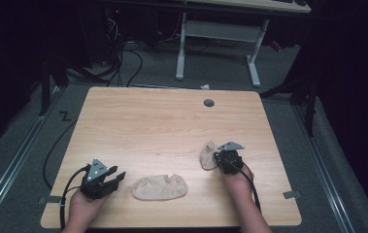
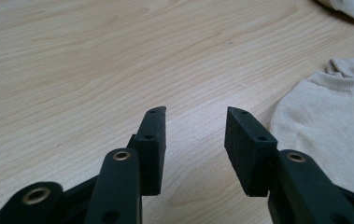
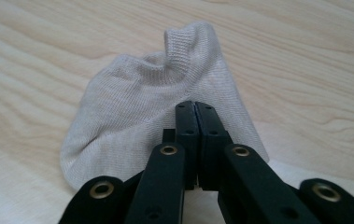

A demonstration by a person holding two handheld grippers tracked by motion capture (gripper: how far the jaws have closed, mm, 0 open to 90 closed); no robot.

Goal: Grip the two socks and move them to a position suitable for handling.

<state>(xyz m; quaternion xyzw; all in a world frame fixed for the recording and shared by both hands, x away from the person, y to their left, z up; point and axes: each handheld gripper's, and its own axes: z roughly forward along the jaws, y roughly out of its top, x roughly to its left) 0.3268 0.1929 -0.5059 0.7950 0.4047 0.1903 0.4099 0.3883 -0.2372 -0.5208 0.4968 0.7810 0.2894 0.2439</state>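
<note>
No text, label, brand, number or sign can be read anywhere in these pictures. The pale wooden table top (image 1: pixel 172 131) carries only its grain, and the two beige knitted socks show plain fabric with no print or tag.

The right gripper (image 3: pixel 196 106) has its black jaws pressed together, pinching the near edge of a beige sock (image 3: pixel 142 112) bunched toward twelve o'clock on the pale wooden table (image 3: pixel 305 60).
</note>
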